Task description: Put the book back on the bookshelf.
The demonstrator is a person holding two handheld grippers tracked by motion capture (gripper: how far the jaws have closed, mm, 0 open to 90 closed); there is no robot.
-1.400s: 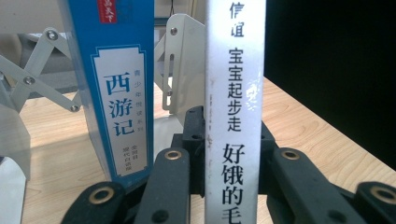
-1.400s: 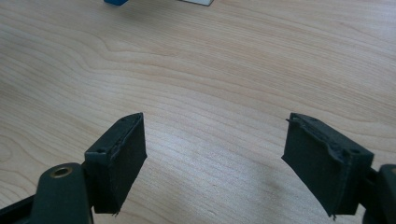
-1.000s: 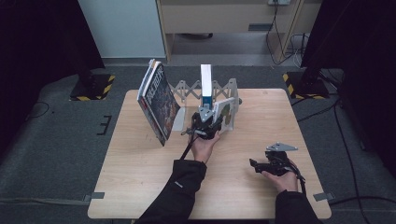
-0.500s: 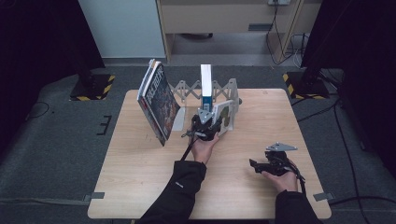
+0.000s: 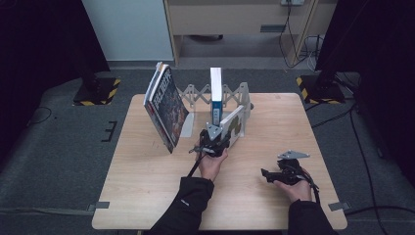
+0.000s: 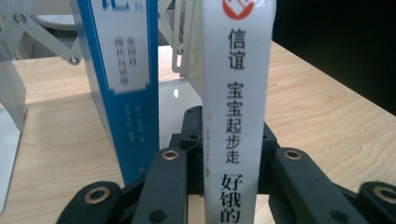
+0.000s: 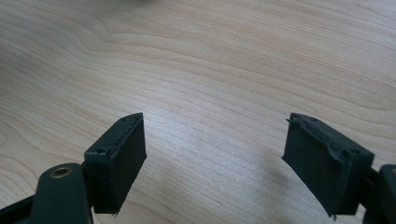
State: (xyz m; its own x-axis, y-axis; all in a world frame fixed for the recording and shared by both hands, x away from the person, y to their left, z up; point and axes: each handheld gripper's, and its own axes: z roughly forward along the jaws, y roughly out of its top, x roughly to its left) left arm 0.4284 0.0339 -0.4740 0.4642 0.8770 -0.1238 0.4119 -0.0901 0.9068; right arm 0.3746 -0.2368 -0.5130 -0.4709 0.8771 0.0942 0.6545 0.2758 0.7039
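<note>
- Left gripper point(image 5: 215, 142): barely displaced over the last second; its fingers point(image 6: 170, 182) remain closed on the white book point(image 5: 233, 126), near the middle of the table point(image 5: 147, 186).
- White book: lean unchanged to the eye, beside the blue book point(image 5: 216, 95) in the rack point(image 5: 235, 93).
- Right gripper point(image 5: 274, 175): no visible shift near the right front corner.
</note>
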